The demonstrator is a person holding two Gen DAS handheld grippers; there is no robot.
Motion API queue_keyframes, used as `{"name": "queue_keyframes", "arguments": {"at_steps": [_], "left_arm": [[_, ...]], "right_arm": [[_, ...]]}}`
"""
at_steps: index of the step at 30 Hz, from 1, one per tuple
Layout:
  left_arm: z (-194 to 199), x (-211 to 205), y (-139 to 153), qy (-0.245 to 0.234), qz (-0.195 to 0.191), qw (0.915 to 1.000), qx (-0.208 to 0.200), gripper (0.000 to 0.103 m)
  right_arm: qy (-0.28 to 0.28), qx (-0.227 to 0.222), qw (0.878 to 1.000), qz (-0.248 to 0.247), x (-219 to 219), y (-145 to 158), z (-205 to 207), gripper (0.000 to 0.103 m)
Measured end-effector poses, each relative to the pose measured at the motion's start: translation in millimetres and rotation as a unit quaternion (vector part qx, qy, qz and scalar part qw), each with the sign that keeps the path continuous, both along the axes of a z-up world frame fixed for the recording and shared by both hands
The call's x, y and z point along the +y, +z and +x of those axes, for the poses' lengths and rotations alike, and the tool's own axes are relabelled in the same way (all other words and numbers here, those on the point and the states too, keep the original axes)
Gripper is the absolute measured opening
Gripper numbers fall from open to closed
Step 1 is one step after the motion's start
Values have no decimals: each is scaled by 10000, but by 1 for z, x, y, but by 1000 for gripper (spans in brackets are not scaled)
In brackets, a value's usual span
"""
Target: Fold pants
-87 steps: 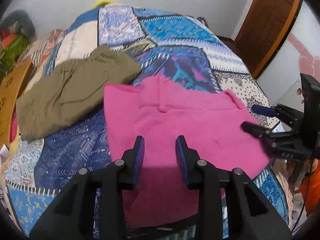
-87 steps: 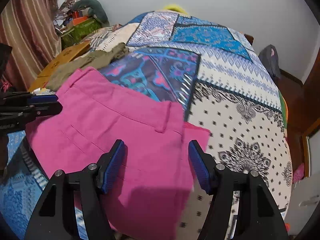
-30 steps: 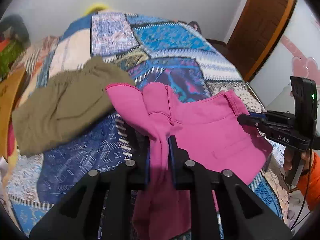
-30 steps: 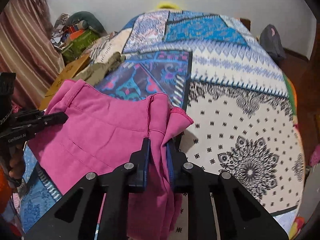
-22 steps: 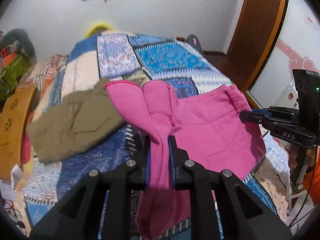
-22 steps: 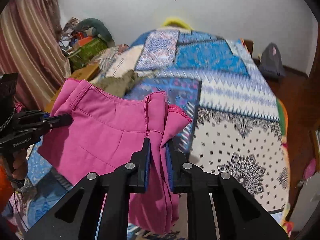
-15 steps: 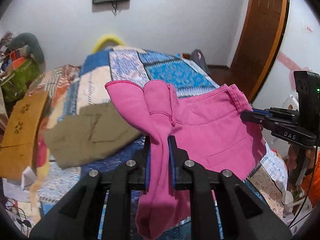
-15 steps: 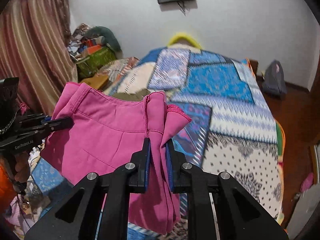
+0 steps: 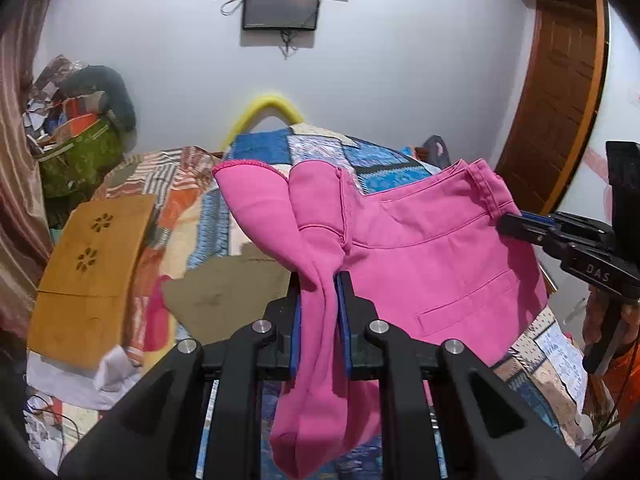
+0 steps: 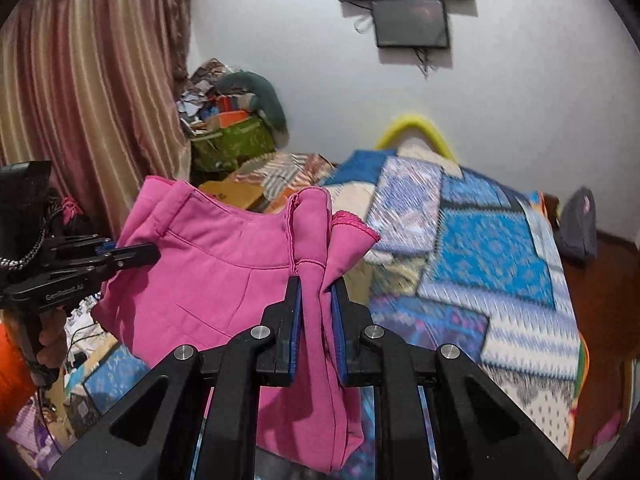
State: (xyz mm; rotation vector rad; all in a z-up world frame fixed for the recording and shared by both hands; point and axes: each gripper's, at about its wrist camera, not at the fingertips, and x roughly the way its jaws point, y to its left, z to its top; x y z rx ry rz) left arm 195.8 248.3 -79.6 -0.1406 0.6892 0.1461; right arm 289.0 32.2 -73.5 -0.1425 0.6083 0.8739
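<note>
The pink pants (image 9: 420,264) hang in the air above the bed, stretched between both grippers by the waistband. My left gripper (image 9: 322,280) is shut on one bunched end of the waistband. My right gripper (image 10: 314,284) is shut on the other end of the pink pants (image 10: 208,280). The right gripper also shows at the right edge of the left wrist view (image 9: 516,226), and the left gripper at the left edge of the right wrist view (image 10: 140,254). The legs hang down below the jaws, out of view.
The bed with a patchwork quilt (image 10: 492,264) lies below. An olive garment (image 9: 224,296) lies on it at left. A wooden board (image 9: 88,276), a pile of clutter (image 9: 76,136), a curtain (image 10: 88,92), a wooden door (image 9: 560,92) and a wall screen (image 9: 282,6) surround the bed.
Both grippers closed on the waistband of the flat-lying pants and lifted them clear of the bed. Both views have tilted up toward the far wall.
</note>
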Motion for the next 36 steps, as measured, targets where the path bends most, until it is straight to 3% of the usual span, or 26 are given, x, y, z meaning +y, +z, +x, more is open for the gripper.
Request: {"name": "queue_keyframes", "arguments": {"at_steps": [5, 11, 17, 19, 22, 26, 28, 30, 36], "left_arm": [[8, 40, -2, 167, 61, 9998, 2, 15], [38, 83, -33, 307, 69, 9994, 158, 15], [79, 113, -87, 241, -203, 9988, 373, 15], [89, 116, -111, 295, 63, 9985, 450, 15], [105, 133, -159, 558, 244, 9931, 1007, 15], [106, 165, -198, 949, -72, 9856, 1394, 15], [102, 172, -202, 981, -280, 9854, 1361, 15], [98, 172, -196, 968, -245, 9863, 1309, 15], [70, 142, -142, 898, -70, 9916, 933, 15]], "right_arm": [[121, -89, 9999, 57, 38, 1, 11, 12], [126, 33, 9999, -61, 75, -22, 40, 10], [61, 282, 9995, -110, 99, -51, 75, 7], [50, 319, 9988, -364, 110, -70, 84, 7], [116, 680, 9957, -623, 117, -104, 93, 7], [242, 991, 9909, -880, 119, -135, 95, 7], [287, 1107, 9892, -916, 119, -141, 93, 7], [334, 1205, 9881, -893, 118, -142, 90, 7], [357, 1019, 9913, -749, 110, -112, 70, 8]]}}
